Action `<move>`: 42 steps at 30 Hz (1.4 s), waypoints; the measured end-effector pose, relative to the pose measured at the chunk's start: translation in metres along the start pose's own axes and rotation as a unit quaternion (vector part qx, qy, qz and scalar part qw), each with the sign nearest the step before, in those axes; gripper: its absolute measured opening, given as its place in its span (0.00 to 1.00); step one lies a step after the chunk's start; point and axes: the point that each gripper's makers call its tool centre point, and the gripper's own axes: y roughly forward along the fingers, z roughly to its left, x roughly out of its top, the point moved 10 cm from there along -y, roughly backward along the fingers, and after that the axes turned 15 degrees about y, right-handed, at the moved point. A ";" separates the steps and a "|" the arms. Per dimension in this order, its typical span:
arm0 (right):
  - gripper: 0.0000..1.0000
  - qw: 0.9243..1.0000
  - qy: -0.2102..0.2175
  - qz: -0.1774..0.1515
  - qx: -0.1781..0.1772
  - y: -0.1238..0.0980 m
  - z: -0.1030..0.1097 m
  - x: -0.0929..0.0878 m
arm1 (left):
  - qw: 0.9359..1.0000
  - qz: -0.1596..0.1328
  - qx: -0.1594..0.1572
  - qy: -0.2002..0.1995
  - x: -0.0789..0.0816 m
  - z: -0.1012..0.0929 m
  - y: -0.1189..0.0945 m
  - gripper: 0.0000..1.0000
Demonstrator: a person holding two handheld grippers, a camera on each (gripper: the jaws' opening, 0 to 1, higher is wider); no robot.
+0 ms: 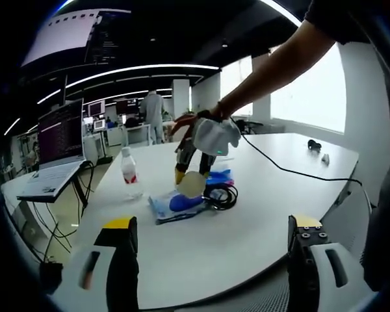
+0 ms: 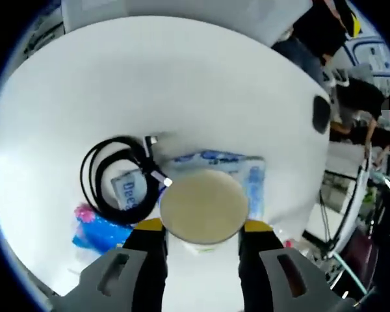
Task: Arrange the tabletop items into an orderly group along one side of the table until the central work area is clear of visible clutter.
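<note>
My right gripper (image 2: 203, 226) is shut on a cream-coloured cup (image 2: 205, 207), its yellow-tipped jaws pressing on both sides. In the left gripper view that right gripper (image 1: 187, 170) holds the cup (image 1: 193, 184) just over a blue-and-white tissue pack (image 1: 172, 205), under a person's gloved hand (image 1: 214, 133). A coiled black cable (image 2: 114, 172) lies beside the tissue pack (image 2: 247, 172), with a small packet (image 2: 127, 190) inside the coil and a blue wrapper (image 2: 97, 231) nearby. A water bottle (image 1: 129, 172) stands left of the pile. My left gripper (image 1: 212, 224) hangs open and empty near the table's front edge.
The white table (image 1: 247, 240) is wide. A thin black cord (image 1: 292, 170) runs across it to the right edge. Small dark items (image 1: 314, 144) sit at the far right. An open laptop (image 1: 52, 175) rests on a side desk at the left. People stand in the background.
</note>
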 end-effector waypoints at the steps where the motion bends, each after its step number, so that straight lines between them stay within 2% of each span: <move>1: 0.38 1.000 0.015 -0.005 -0.005 0.000 -0.001 0.001 | 1.000 0.000 -0.001 0.001 0.001 0.000 0.000 0.96; 6: 0.38 0.997 0.067 -0.021 -0.024 0.000 -0.003 0.000 | 1.000 0.003 -0.005 0.002 0.000 -0.003 0.001 0.95; 12: 0.38 0.986 0.153 -0.053 -0.045 0.003 0.001 -0.002 | 1.000 0.004 -0.007 0.003 0.001 -0.003 0.002 0.95; 14: 0.38 0.987 0.151 -0.046 -0.042 0.005 0.003 0.000 | 1.000 0.008 -0.008 0.003 0.000 -0.003 0.002 0.95; 16: 0.38 0.985 0.157 -0.054 -0.039 0.006 0.005 0.001 | 1.000 0.007 -0.009 -0.004 0.000 -0.003 0.003 0.95; 20: 0.37 0.971 0.219 -0.077 -0.052 0.006 0.005 0.005 | 1.000 0.003 -0.005 -0.006 0.003 -0.002 0.004 0.95; 21: 0.37 0.970 0.222 -0.081 -0.060 0.005 0.004 0.005 | 1.000 0.002 -0.005 -0.007 0.003 -0.002 0.004 0.95; 24: 0.37 0.956 0.270 -0.095 -0.070 0.002 0.002 0.005 | 1.000 0.003 -0.008 -0.007 0.003 -0.003 0.004 0.95; 26: 0.37 0.952 0.280 -0.099 -0.078 0.003 0.003 0.004 | 1.000 0.004 -0.009 -0.008 0.002 -0.003 0.004 0.95; 27: 0.37 0.946 0.296 -0.101 -0.081 0.002 0.003 0.004 | 1.000 0.004 -0.010 -0.009 0.002 -0.004 0.004 0.95; 29: 0.37 0.940 0.314 -0.107 -0.081 0.000 0.003 0.004 | 1.000 0.003 -0.010 -0.011 0.002 -0.004 0.004 0.95; 32: 0.37 0.921 0.360 -0.121 -0.086 0.002 0.008 0.001 | 1.000 0.001 -0.007 -0.014 0.002 -0.003 0.003 0.95; 36: 0.37 0.892 0.421 -0.137 -0.095 0.003 0.012 -0.005 | 1.000 0.002 -0.005 -0.010 0.003 -0.003 0.003 0.96; 37: 0.37 0.880 0.442 -0.146 -0.094 0.003 0.014 -0.007 | 1.000 0.003 -0.007 -0.006 0.003 -0.003 0.003 0.96; 39: 0.37 0.862 0.470 -0.165 -0.094 0.002 0.015 -0.007 | 1.000 0.005 -0.008 -0.001 0.003 -0.004 0.003 0.96; 40: 0.37 0.850 0.488 -0.174 -0.098 0.000 0.015 -0.009 | 1.000 0.006 -0.009 0.002 0.003 -0.005 0.003 0.97; 41: 0.37 0.842 0.501 -0.175 -0.100 0.000 0.015 -0.010 | 1.000 0.005 -0.010 0.003 0.003 -0.005 0.003 0.97; 42: 0.37 0.831 0.516 -0.181 -0.106 -0.001 0.015 -0.013 | 1.000 0.004 -0.010 0.002 0.004 -0.005 0.003 0.97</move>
